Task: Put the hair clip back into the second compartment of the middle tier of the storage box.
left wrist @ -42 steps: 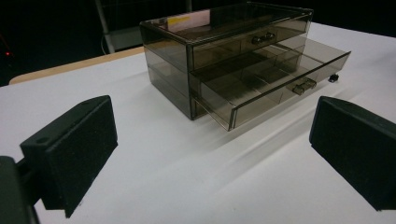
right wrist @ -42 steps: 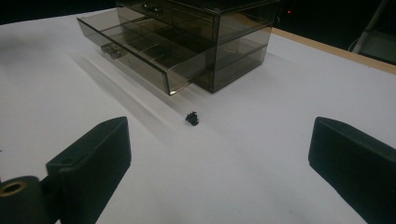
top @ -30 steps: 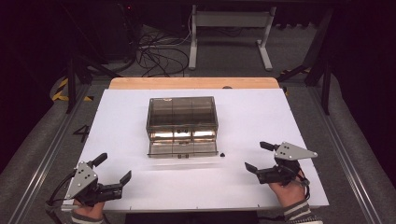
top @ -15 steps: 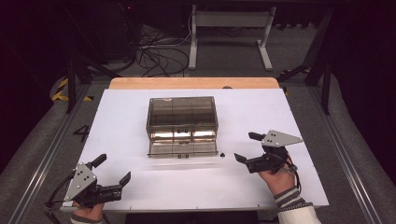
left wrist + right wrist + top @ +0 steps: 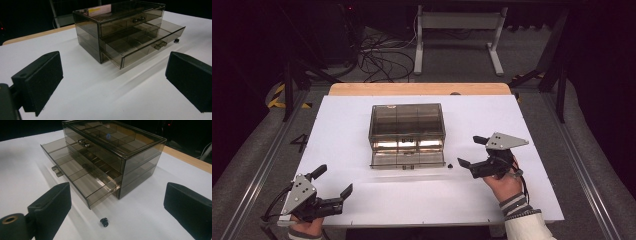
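Observation:
A smoky see-through drawer box (image 5: pixel 406 125) (image 5: pixel 117 22) (image 5: pixel 112 147) stands mid-table, its bottom drawer (image 5: pixel 408 158) (image 5: pixel 145 42) (image 5: pixel 80 175) pulled out toward me. A tiny black part (image 5: pixel 450 165) (image 5: pixel 104 221) (image 5: pixel 176 40) lies on the white top just right of the drawer's front corner. My right gripper (image 5: pixel 472 151) is open, a short way right of that part, jaws pointing at it. Near the front left edge my left gripper (image 5: pixel 333 182) is also open and holds nothing.
The white tabletop (image 5: pixel 342 140) ends in a wooden strip (image 5: pixel 419 89) at the back. Beyond it are cables (image 5: pixel 382 50) and a metal stand (image 5: pixel 457 22) on the floor. Rails run along both table sides.
My right gripper has moved left and forward toward the small black part and the open drawer. The left gripper has stayed put.

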Demonstrator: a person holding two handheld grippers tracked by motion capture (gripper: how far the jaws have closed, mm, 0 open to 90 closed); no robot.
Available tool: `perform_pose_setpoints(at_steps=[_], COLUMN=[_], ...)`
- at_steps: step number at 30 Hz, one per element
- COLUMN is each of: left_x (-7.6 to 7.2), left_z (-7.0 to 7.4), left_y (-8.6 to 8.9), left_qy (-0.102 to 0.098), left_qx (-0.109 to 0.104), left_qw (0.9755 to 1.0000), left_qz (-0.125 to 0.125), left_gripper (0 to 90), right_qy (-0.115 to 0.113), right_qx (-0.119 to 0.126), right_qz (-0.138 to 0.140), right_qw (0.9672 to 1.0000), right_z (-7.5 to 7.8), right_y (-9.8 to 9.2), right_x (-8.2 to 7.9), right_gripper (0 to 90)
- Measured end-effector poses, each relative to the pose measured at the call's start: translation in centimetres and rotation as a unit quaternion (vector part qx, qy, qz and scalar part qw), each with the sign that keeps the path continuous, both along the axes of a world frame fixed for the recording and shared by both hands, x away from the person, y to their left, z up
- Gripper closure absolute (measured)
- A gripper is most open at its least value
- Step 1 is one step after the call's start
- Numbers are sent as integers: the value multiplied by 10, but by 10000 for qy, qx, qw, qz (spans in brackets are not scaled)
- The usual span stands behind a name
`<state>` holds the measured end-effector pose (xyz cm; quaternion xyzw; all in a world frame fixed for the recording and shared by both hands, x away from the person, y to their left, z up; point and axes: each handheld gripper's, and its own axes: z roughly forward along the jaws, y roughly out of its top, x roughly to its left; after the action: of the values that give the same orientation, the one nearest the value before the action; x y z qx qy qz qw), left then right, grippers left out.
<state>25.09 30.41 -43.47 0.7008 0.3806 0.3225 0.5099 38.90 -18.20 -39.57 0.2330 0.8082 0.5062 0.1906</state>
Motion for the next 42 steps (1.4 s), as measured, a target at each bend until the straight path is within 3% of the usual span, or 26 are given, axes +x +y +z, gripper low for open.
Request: perform_pose_setpoints(at_steps=[9, 20, 23, 32, 36, 42], left_x=[1, 1, 1, 1, 1, 1], left_z=[0, 0, 0, 0, 0, 0], left_y=[0, 0, 0, 0, 0, 0], left_qy=[22, 27, 26, 26, 32, 30], left_qx=[0, 1, -1, -11, -23, -27], left_qw=[10000, 10000, 10000, 10000, 10000, 10000], left_qz=[-20, -42, -42, -42, -46, -56], left_gripper=[20, 20, 21, 21, 25, 25], right_qy=[146, 361, 353, 415, 231, 520], right_qx=[-133, -604, -839, -932, -1013, -1178], right_qz=[139, 615, 651, 715, 750, 801], right_qw=[9997, 9956, 9937, 9922, 9918, 9884], right_z=[3, 7, 6, 4, 4, -4], right_y=[6, 14, 18, 20, 23, 26], right_x=[5, 14, 16, 19, 15, 23], right_gripper=[141, 227, 230, 269, 321, 353])
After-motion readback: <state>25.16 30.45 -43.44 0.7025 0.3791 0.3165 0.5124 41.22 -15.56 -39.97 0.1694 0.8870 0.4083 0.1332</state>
